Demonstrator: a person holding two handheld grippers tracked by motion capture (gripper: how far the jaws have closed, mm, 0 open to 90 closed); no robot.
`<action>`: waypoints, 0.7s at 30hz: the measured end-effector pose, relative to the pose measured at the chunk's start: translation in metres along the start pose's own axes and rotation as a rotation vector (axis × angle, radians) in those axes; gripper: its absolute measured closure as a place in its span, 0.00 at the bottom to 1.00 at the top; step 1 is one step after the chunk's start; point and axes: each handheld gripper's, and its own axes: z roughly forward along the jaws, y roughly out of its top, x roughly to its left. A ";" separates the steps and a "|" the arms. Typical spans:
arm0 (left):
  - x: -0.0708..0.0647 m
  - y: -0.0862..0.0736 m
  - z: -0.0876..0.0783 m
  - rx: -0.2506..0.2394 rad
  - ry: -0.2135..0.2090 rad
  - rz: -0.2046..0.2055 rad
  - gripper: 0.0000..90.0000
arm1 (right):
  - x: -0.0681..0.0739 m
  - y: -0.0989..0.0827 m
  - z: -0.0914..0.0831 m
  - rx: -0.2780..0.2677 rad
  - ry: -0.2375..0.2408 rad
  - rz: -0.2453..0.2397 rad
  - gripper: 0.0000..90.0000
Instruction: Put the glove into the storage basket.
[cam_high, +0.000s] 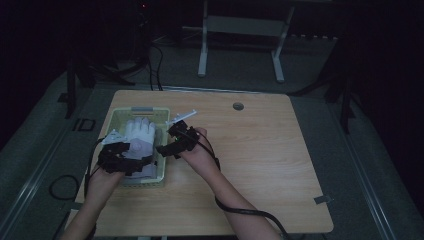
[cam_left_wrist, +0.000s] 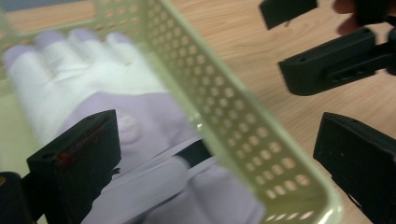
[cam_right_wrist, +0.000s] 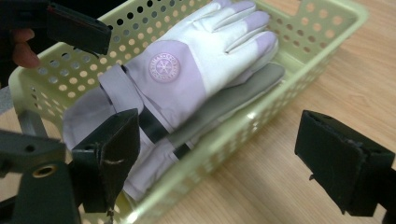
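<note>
The glove (cam_right_wrist: 187, 70), white and lilac, lies flat inside the pale green basket (cam_high: 116, 120) at the table's (cam_high: 260, 165) left side, on top of a second grey-palmed glove (cam_right_wrist: 233, 95), so placement appears complete and only withdrawal of the tools seems left. Both the left gripper (cam_high: 117, 150) and the right gripper (cam_high: 175, 135) stand open and empty, just above the basket's near end. The right gripper view reveals the round cuff emblem and the lower glove, which the high view renders as one pale shape; farther off, the high view alone places the basket on the table.

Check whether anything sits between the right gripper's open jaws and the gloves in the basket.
The basket's near wall does: the right gripper has one jaw over the gloves and the other outside over the table. Nothing covers the gloves from above.
</note>
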 end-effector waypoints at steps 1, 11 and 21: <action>-0.008 0.002 0.002 -0.004 -0.006 0.019 0.01 | -0.001 -0.002 -0.002 -0.005 -0.001 -0.004 0.16; -0.038 0.004 0.015 -0.033 -0.076 0.031 0.01 | -0.017 -0.026 -0.022 -0.031 0.007 -0.006 0.15; -0.078 0.002 0.036 -0.021 -0.148 0.079 0.01 | -0.040 -0.052 -0.044 -0.040 -0.015 0.013 0.15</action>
